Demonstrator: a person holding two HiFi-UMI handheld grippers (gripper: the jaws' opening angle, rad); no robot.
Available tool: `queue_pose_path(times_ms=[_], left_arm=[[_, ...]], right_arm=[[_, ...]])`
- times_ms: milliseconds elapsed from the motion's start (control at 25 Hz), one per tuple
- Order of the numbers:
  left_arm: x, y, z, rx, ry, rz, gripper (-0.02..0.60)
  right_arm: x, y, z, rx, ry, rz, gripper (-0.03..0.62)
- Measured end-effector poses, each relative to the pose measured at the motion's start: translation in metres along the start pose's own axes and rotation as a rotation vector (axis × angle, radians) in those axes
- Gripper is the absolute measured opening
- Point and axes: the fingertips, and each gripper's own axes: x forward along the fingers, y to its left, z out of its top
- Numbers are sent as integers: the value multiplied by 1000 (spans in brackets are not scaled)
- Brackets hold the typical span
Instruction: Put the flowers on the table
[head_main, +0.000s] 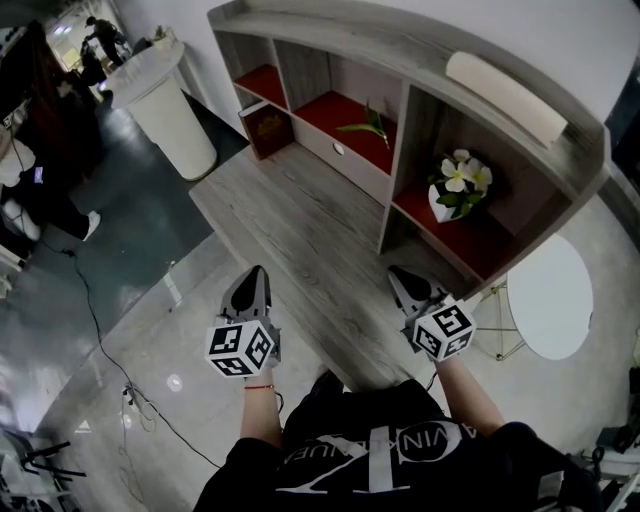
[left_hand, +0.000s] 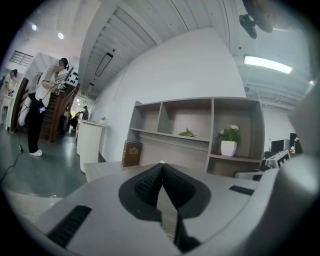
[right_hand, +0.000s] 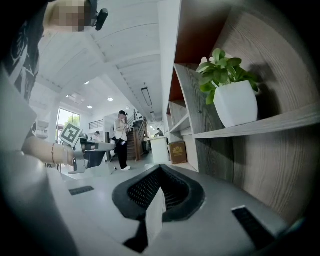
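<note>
The flowers (head_main: 462, 178) are white blooms with green leaves in a white pot, standing in the right compartment of a grey wooden shelf unit (head_main: 420, 60). The pot (right_hand: 236, 101) rests on a shelf board above and to the right of my right gripper (right_hand: 160, 168), which is shut and empty. My right gripper (head_main: 400, 272) hangs low in front of that compartment, apart from the pot. My left gripper (head_main: 257, 272) is level with it over the wooden platform, shut and empty. From the left gripper (left_hand: 161, 164) the pot (left_hand: 229, 143) shows far off to the right. A round white table (head_main: 552, 297) stands right of the shelf.
A brown book (head_main: 268, 128) leans in the left compartment, and a green leaf sprig (head_main: 368, 125) lies in the middle one. A white roll (head_main: 505, 95) lies on the shelf top. A white cylindrical counter (head_main: 170, 105) stands at the far left, and a cable (head_main: 110, 340) runs over the floor. People stand in the background.
</note>
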Motion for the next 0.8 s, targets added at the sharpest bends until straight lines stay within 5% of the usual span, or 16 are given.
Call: queue_pose_path(times_ms=[800], left_arm=[[-17, 10, 1, 52, -39, 54, 3]], right_arm=[[-5, -8, 11, -7, -27, -4, 9]])
